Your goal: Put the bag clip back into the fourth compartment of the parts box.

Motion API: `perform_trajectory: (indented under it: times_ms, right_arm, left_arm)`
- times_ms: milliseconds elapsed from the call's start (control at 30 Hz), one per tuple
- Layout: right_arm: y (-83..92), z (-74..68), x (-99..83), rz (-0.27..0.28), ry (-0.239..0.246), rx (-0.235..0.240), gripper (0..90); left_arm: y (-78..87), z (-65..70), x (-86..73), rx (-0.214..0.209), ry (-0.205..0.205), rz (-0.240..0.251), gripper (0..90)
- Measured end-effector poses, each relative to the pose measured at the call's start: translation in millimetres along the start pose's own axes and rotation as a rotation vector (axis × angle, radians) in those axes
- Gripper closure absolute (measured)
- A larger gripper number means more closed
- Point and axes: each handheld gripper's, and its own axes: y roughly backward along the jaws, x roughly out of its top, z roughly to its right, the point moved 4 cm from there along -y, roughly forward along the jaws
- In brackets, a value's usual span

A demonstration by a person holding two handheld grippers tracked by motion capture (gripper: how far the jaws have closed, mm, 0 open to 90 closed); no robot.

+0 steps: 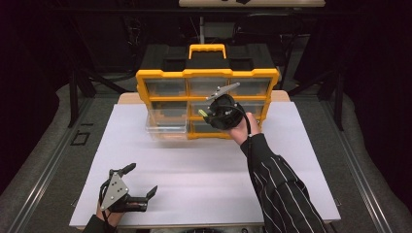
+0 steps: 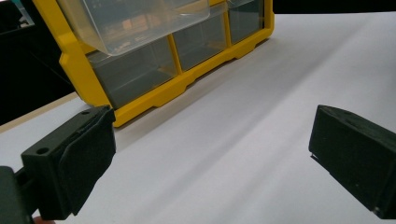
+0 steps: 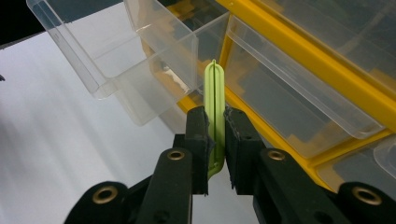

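Observation:
A yellow and black organizer [image 1: 206, 73] with clear drawers stands at the back of the white table [image 1: 194, 170]. Its middle-left clear drawer [image 1: 166, 127] is pulled out. My right gripper [image 1: 206, 114] is held up in front of the organizer, just right of that drawer, and is shut on a thin light-green piece [image 3: 215, 100] that stands on edge between the pads and points at the open drawer [image 3: 140, 70]. My left gripper [image 1: 141, 180] rests near the table's front left corner, open, with nothing between its pads [image 2: 88, 154]. The organizer [image 2: 154, 88] lies ahead of it.
A wooden board edge [image 1: 131, 97] shows under the organizer. Dark floor and black frame legs [image 1: 73, 97] surround the table. White table surface stretches between the two grippers.

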Motion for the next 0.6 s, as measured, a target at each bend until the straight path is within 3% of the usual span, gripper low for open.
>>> perform_trajectory:
  times_ms: [600]
  right_arm:
    - [2.9,-0.3,9.6,0.001,0.021,0.019,80.6]
  left_arm:
    - [-0.4,0.8,-0.1,-0.011,0.001,-0.002,0.7]
